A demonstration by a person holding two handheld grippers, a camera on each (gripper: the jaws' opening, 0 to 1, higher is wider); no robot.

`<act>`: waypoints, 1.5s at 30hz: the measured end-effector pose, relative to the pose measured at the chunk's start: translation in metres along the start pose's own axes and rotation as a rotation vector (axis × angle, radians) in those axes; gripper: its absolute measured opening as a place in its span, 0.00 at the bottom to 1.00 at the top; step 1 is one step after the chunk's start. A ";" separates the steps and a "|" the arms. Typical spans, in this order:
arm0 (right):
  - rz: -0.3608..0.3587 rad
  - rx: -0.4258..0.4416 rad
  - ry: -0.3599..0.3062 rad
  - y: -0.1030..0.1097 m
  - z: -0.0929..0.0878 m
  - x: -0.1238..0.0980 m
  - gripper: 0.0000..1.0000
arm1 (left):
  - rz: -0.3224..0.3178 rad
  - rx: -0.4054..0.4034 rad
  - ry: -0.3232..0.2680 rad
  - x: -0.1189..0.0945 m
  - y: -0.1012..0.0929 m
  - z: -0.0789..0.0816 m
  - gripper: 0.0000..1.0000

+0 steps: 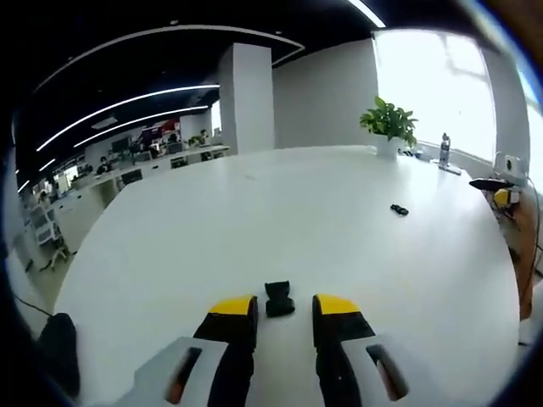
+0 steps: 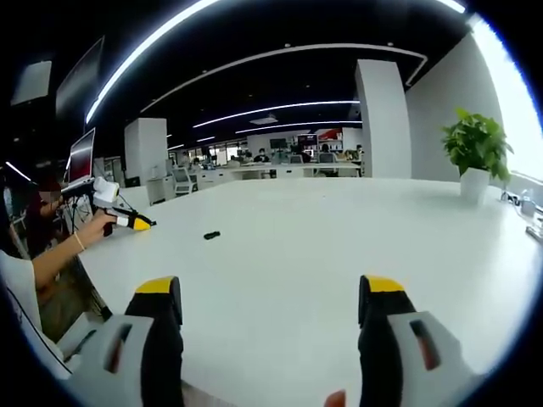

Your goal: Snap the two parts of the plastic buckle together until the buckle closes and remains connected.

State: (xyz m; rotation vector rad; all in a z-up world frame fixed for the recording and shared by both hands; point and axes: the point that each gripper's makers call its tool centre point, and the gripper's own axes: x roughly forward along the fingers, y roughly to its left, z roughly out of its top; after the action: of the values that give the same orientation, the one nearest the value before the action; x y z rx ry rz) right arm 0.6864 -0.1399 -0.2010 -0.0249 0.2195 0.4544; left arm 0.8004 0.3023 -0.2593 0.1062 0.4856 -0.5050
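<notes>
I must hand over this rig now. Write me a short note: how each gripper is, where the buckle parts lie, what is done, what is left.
Left gripper: open, holding nothing, low over the white table, with one black buckle part lying just ahead between its jaws.
Right gripper: open wide, holding nothing.
A second small black piece, likely the other buckle part, lies apart, farther out on the table; it also shows in the right gripper view.
Done: nothing joined yet.
Left: pick up both parts and snap them together.

Open office, white table (image 1: pixel 254 220), ceiling strip-lights (image 2: pixel 280 106)
</notes>
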 end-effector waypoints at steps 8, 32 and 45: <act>-0.004 0.006 -0.002 -0.001 0.000 -0.001 0.87 | -0.005 0.016 0.001 -0.002 0.000 0.000 0.18; -0.011 0.017 -0.001 -0.006 -0.002 -0.002 0.86 | -0.048 0.048 -0.023 -0.005 -0.011 0.003 0.00; -0.013 0.021 0.000 -0.007 -0.003 -0.002 0.86 | -0.038 0.014 -0.043 -0.005 -0.010 0.007 0.12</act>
State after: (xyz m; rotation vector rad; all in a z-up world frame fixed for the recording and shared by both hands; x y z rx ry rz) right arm 0.6871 -0.1478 -0.2036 -0.0059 0.2242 0.4392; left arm 0.7948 0.2943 -0.2510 0.0991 0.4426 -0.5466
